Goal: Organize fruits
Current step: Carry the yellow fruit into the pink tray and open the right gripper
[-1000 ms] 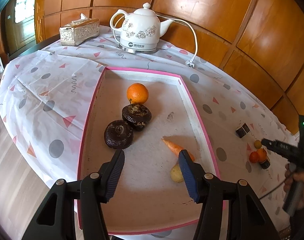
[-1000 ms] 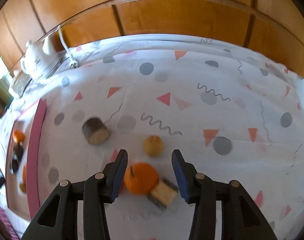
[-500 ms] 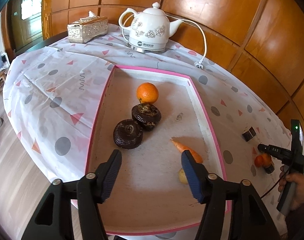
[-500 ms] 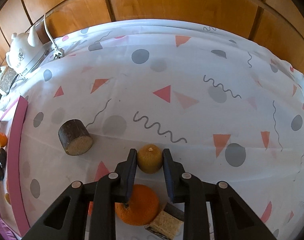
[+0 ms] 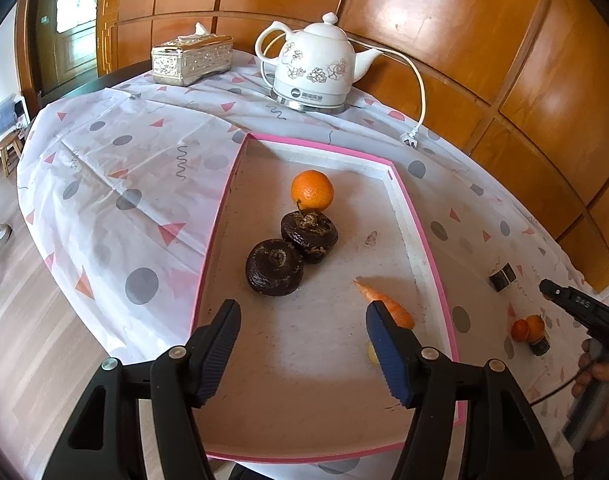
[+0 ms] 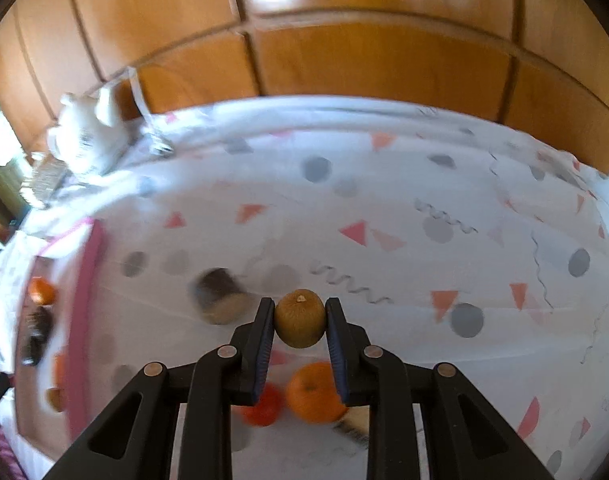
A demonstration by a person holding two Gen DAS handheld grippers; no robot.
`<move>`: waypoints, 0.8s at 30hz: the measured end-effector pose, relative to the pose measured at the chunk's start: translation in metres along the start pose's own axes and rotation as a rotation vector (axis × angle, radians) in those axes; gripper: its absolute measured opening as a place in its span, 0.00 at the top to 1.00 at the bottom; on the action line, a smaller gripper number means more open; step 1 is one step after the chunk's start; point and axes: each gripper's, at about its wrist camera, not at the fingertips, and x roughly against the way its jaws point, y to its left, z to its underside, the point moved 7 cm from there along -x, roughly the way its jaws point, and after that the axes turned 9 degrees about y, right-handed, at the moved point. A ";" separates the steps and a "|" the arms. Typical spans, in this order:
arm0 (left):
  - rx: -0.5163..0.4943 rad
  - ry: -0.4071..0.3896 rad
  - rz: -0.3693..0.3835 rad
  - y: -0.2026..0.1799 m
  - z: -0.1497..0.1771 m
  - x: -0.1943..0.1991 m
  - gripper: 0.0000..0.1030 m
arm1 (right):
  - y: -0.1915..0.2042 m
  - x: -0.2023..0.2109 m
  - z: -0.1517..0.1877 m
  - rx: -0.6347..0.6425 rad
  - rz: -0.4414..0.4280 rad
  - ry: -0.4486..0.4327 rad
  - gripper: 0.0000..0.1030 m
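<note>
A: Left wrist view, from the left. What do I have?

B: My left gripper hangs with its jaws wide apart and nothing between them, above the near part of the pink-rimmed tray. Inside the tray lie two dark brown fruits touching each other, an orange just behind them, and a carrot toward the right wall. A small yellowish piece shows beside my right finger. Behind the tray stand a tissue box and a white kettle. Far right, on the tabletop, two orange fruits sit together.

A: And the right wrist view?

B: My right gripper has its jaws closed on a brown kiwi, held above the tabletop. To its left a blurred wooden cylinder lies on the cloth; beneath the jaws I see the orange fruits and a block.
</note>
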 end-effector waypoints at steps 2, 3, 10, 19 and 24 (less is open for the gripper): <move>0.009 -0.002 0.002 0.002 0.000 0.001 0.36 | 0.019 0.012 0.004 0.047 -0.048 -0.010 0.75; 0.013 -0.003 0.004 0.004 0.000 0.001 0.36 | 0.028 0.014 0.006 0.069 -0.064 -0.011 0.75; 0.058 -0.022 -0.008 0.020 -0.004 0.006 0.36 | 0.109 0.029 0.036 0.259 -0.211 0.014 0.75; 0.093 -0.036 -0.018 0.034 -0.006 0.008 0.36 | 0.204 0.024 0.093 0.501 -0.325 0.107 0.75; 0.096 -0.031 -0.018 0.035 -0.005 0.005 0.36 | 0.223 0.012 0.114 0.576 -0.298 0.145 0.75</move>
